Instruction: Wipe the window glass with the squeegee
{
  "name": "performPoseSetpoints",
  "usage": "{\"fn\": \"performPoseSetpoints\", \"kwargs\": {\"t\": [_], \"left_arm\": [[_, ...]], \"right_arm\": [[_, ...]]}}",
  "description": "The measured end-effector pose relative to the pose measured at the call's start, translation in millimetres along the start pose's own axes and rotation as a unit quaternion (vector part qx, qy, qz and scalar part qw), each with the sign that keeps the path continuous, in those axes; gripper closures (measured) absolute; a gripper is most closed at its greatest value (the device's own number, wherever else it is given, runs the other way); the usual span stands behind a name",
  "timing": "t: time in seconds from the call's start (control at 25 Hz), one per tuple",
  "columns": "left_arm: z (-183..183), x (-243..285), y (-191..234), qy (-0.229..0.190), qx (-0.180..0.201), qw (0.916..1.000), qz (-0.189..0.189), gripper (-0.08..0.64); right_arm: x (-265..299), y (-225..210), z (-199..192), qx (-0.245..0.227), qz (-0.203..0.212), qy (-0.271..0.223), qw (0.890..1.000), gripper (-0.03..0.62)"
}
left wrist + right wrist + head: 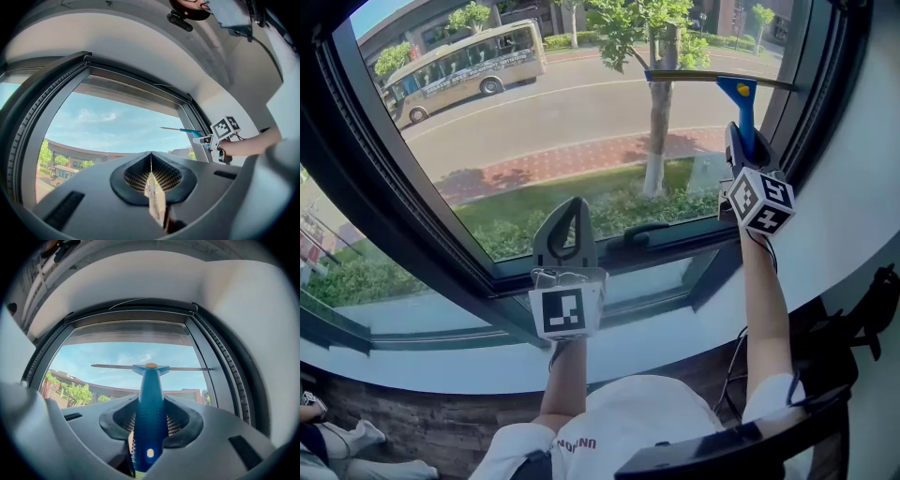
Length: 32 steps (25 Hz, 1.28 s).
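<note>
The right hand-held gripper (742, 141) clamps the squeegee (737, 90) by its handle; the blade sits level, high on the window glass (553, 122) near the right frame (789, 84). The left hand-held gripper (572, 211), jaws together and empty, hovers by the lower frame (666, 246).

Right gripper (744, 134) high, left gripper (577, 208) closed.

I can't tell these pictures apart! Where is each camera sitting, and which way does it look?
Head view: on the person's head, looking down at the window glass; shows both forearms, left claw and right claw.
Left gripper view: on the left claw, looking up the window at sky; shows its own shut, empty jaws.
Right gripper view: on the right claw, looking up the glass; shows its jaws clamping the squeegee.
Shared: all three show the squeegee.
</note>
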State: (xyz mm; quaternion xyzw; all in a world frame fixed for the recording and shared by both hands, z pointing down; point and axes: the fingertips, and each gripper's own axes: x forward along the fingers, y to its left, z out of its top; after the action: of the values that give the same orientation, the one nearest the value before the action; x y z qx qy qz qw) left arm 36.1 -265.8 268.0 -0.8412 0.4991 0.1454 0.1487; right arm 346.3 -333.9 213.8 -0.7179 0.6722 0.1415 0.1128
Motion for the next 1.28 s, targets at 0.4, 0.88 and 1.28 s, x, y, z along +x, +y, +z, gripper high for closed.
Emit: {"fn": "performPoseSetpoints", "kwargs": {"t": [0.4, 0.88, 1.28], "left_arm": [[-3.3, 1.5, 0.7, 0.003, 0.003, 1.0000, -0.001, 0.555], [-2.6, -1.2, -0.7, 0.005, 0.001, 1.0000, 0.004, 0.555], [-9.8, -2.7, -2.3, 0.013, 0.002, 0.9999, 0.003, 0.555]], "right_arm": [[-14.4, 0.6, -21.5, -0.001, -0.001, 0.012, 1.000, 0.456], [-34.6, 0.9, -61.6, -0.002, -0.001, 0.048, 0.999, 0.456], [-47.1, 2.9, -87.2, 0.012, -0.006, 0.071, 0.997, 0.456]]}}
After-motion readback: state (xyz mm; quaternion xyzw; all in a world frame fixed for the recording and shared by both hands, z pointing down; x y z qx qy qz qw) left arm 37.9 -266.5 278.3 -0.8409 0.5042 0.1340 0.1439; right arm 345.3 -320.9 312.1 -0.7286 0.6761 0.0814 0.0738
